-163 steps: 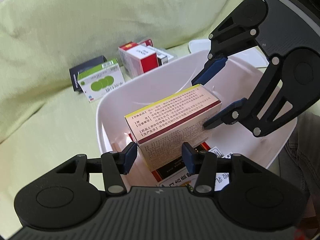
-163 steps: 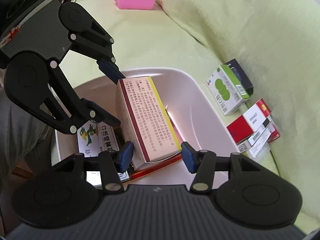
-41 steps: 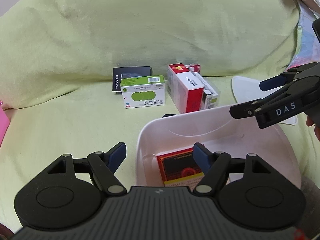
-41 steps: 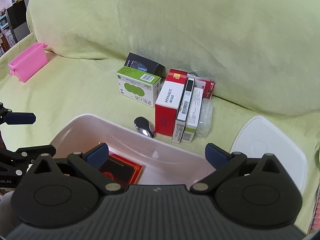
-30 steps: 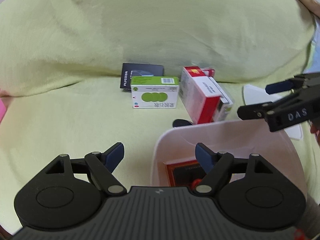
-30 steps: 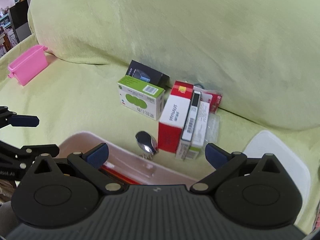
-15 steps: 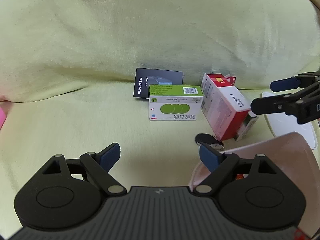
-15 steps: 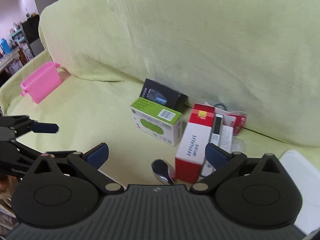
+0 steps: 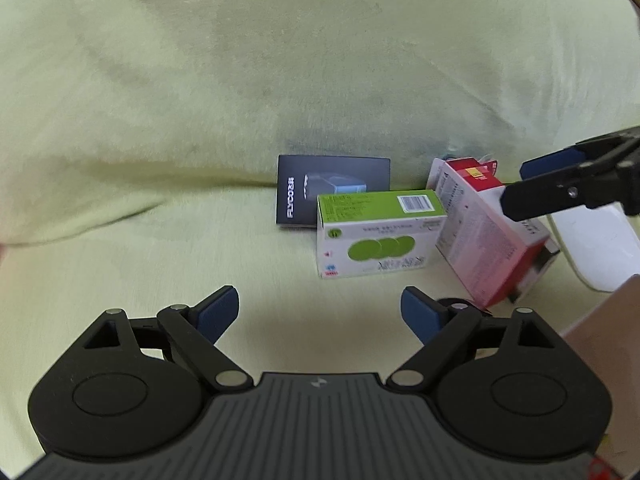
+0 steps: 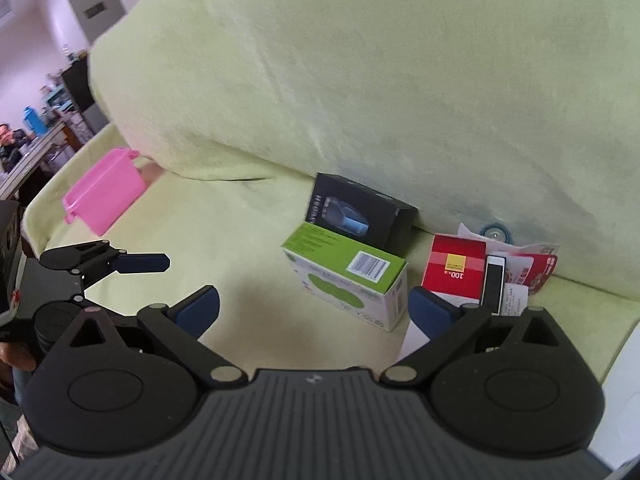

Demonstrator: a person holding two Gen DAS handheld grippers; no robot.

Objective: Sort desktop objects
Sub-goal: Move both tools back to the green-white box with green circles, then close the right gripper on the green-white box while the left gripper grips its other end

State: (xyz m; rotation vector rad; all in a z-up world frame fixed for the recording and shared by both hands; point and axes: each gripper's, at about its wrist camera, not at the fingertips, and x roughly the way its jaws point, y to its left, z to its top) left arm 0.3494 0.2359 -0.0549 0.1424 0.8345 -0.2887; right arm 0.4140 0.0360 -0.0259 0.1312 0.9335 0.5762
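Observation:
Several boxes stand on the green sofa seat against the backrest. A green-and-white box [image 9: 380, 236] [image 10: 344, 276] is in front, a black box [image 9: 332, 188] [image 10: 360, 212] behind it, and a red-and-white box [image 9: 484, 236] [image 10: 456, 268] to its right. My left gripper [image 9: 320, 312] is open and empty, short of the green box. My right gripper [image 10: 314, 312] is also open and empty, facing the same box. Its fingers reach in over the red box from the right in the left wrist view. The bin's pale corner [image 9: 608, 320] shows at the lower right.
A white lid [image 9: 596, 248] lies flat to the right of the boxes. A dark shiny object [image 9: 456, 304] sits by the red box. A pink container [image 10: 104, 192] rests far left on the seat. A red packet [image 10: 536, 268] and a blue ring [image 10: 494, 234] lie behind the red box.
Both grippers have left the bin, where a beige box was set down, and swung toward the row of boxes. The bin has slid out to the lower right; the boxes look nearer.

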